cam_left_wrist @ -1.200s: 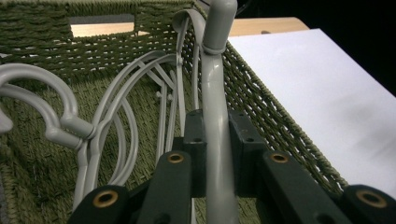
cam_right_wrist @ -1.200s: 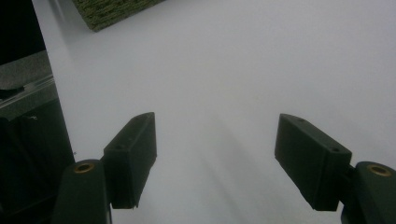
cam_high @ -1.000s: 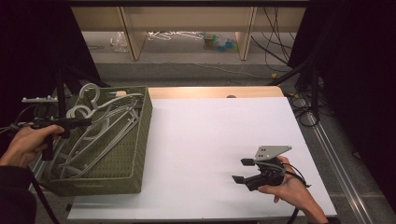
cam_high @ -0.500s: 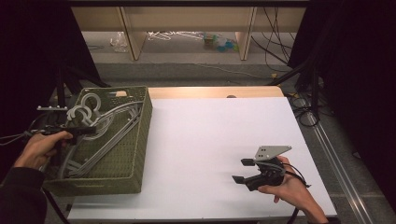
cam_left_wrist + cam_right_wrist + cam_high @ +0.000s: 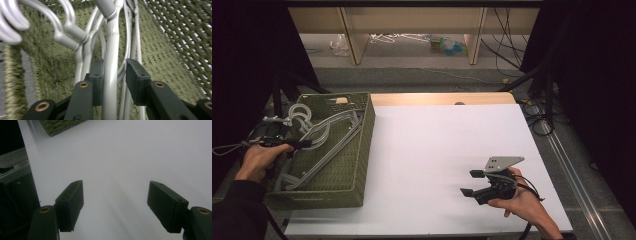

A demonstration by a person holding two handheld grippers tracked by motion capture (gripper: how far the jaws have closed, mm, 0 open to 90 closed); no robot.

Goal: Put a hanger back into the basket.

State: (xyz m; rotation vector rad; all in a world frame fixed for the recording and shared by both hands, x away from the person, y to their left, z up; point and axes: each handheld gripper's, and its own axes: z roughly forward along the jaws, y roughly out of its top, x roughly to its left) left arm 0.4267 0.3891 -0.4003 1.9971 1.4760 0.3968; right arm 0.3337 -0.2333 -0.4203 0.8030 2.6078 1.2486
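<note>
Basket (image 5: 337, 170) taken as landmark, at bench (image 5: 437, 150) left edge. Grey hangers (image 5: 324, 135) lay inside. Left gripper (image 5: 113, 72) fingers straddled one hanger bar (image 5: 111, 75), slight gap remaining. Right gripper (image 5: 479, 182) well right of basket, fingers apart, empty. Hangers judged light, stiff, slippery, tangle-prone; grip straight bar.

Hangers (image 5: 319, 135) in the basket (image 5: 344, 172) at the table's (image 5: 437, 150) left edge, right tool (image 5: 473, 183) near-right.
</note>
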